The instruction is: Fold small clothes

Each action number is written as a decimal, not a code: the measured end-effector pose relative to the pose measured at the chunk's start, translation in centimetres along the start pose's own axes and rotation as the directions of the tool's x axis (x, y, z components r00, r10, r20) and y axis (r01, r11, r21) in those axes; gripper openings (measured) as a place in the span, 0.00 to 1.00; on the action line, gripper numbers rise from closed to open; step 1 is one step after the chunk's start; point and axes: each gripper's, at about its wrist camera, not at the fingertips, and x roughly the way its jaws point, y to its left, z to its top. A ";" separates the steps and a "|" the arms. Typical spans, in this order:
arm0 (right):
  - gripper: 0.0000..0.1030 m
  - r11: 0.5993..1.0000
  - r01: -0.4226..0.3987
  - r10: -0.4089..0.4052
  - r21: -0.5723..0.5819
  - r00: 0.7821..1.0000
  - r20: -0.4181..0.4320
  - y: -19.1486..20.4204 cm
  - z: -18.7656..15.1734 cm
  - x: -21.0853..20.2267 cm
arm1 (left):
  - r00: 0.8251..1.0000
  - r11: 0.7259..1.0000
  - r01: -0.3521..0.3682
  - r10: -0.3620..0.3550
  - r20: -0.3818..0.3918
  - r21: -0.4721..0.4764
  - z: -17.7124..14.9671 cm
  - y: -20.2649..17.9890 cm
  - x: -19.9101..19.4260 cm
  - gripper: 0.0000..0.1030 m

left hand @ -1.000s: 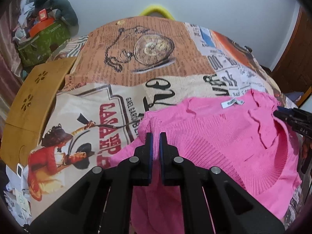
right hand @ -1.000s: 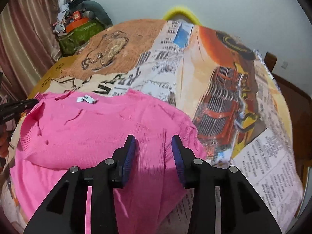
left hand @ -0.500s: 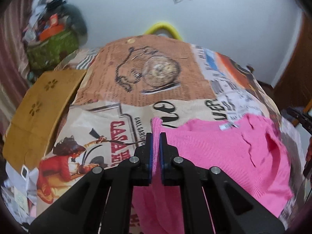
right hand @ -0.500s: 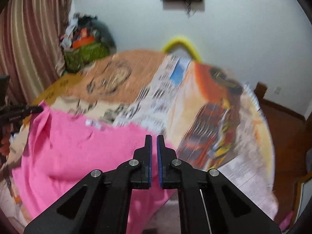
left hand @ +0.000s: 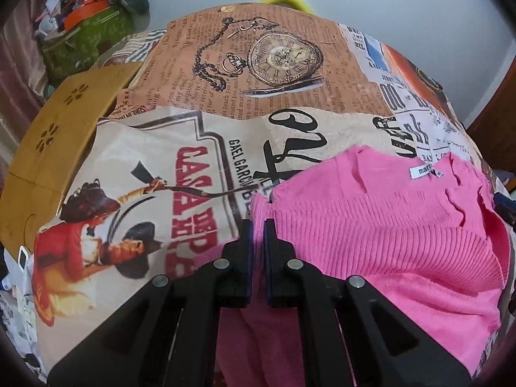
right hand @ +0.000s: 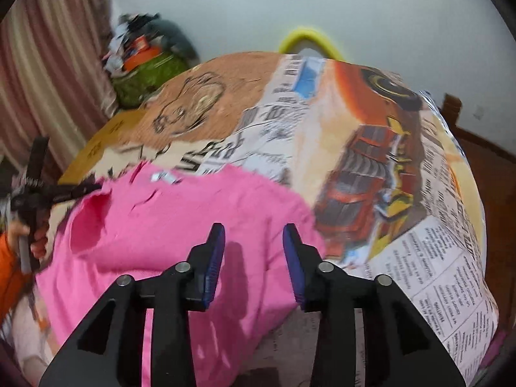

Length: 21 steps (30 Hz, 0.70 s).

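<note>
A pink knit sweater (left hand: 371,235) with a white neck label (left hand: 425,171) lies on the printed table cover, its upper layer folded over. My left gripper (left hand: 256,225) is shut on the sweater's left edge, with pink fabric pinched between the pads. In the right wrist view the sweater (right hand: 180,225) spreads under my right gripper (right hand: 253,235). Its jaws are opening and stand apart above the cloth, pressing on nothing. The left gripper (right hand: 93,187) shows at the sweater's far left corner, held by a hand (right hand: 35,242) with an orange sleeve.
The table cover (left hand: 258,74) carries newspaper, pocket watch and truck prints. A wooden board (left hand: 64,122) sits off the table's left side. A green bag with clutter (left hand: 87,35) and a yellow hoop (right hand: 306,37) stand by the wall. A curtain (right hand: 48,80) hangs at left.
The left gripper lifted the sweater's edge, then came back down with it. The right gripper went from open to shut and has now opened again over the sweater.
</note>
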 end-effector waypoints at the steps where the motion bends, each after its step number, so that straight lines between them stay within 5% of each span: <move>1: 0.33 1.000 0.003 -0.003 -0.008 1.000 -0.018 0.2 0.0 0.5 | 1.000 1.000 -0.005 0.005 -0.004 0.005 -0.1 -0.1 0.1 0.05; 5: 0.33 0.999 0.013 -0.015 -0.031 0.998 -0.063 0.7 -0.6 2.2 | 0.999 0.999 -0.031 0.031 -0.010 0.043 -0.6 -0.8 0.4 0.05; 11: 0.07 0.995 0.070 -0.072 -0.065 0.997 -0.027 1.4 -0.5 1.9 | 0.997 0.994 -0.073 0.072 0.018 0.083 -0.7 -1.5 -0.3 0.05; 21: 0.05 0.996 0.093 -0.087 -0.019 0.977 0.194 -0.1 1.6 -3.6 | 0.973 0.997 -0.063 0.051 0.227 0.046 1.0 -0.6 -6.3 0.05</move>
